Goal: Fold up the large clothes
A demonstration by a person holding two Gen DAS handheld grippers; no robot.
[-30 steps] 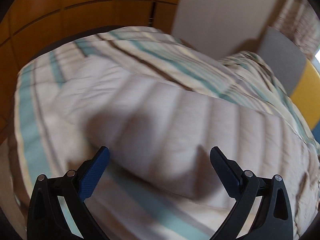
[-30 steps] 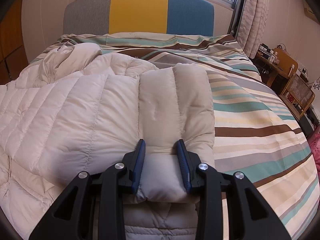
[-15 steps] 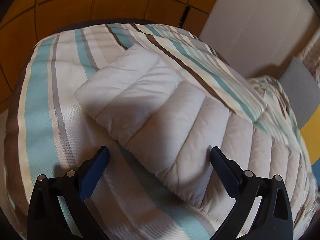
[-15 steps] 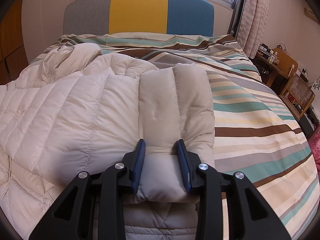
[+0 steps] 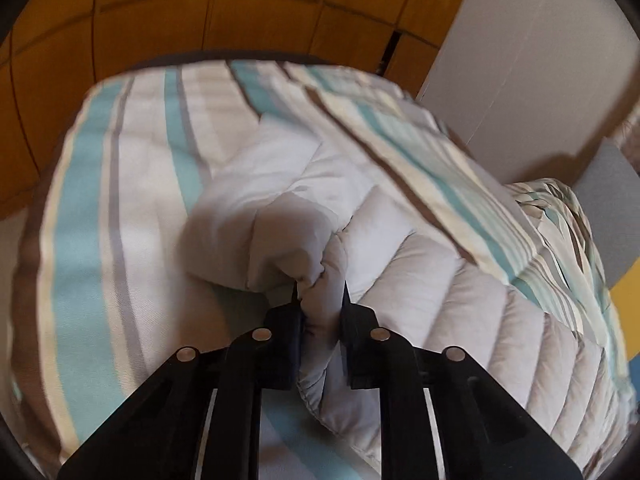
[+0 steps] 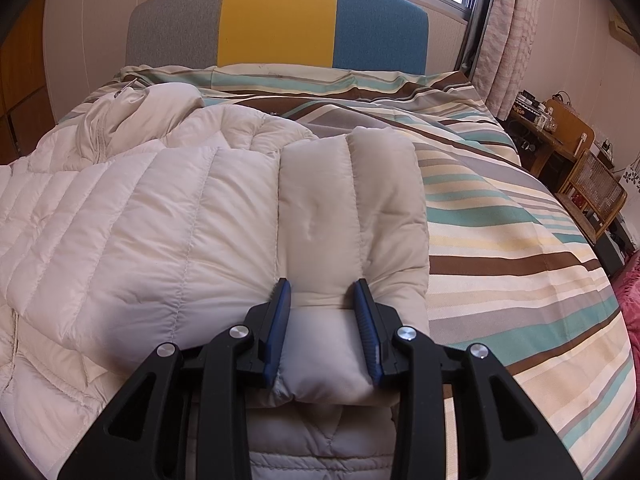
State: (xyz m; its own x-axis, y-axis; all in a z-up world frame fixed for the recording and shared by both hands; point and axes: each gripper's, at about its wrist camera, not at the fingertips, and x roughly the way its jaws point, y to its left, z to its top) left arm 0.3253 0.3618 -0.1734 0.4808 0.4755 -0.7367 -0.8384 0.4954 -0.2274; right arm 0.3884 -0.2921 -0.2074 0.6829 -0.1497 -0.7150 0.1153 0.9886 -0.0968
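On the striped bed (image 6: 520,248) lies our puffy cream down coat (image 6: 160,216); left gripper (image 5: 320,296) pinches a bunched edge, right gripper (image 6: 322,292) clamps the sleeve (image 6: 352,200) end: light, squashy, slippery, best held at edges

The down jacket (image 6: 160,220) is cream quilted cloth, smooth with a faint sheen, puffed between stitched seams; its bunched part (image 5: 280,216) looks soft and matt. The bed cover (image 6: 500,240) is woven striped cloth, matt. Both the right gripper (image 6: 322,292) and the left gripper (image 5: 320,296) are matt black plastic with bright metal rivets; the right one's pads (image 6: 366,328) are ribbed blue. The headboard (image 6: 276,24) is coarse fabric. Wall panels (image 5: 160,20) are smooth, semi-gloss wood.
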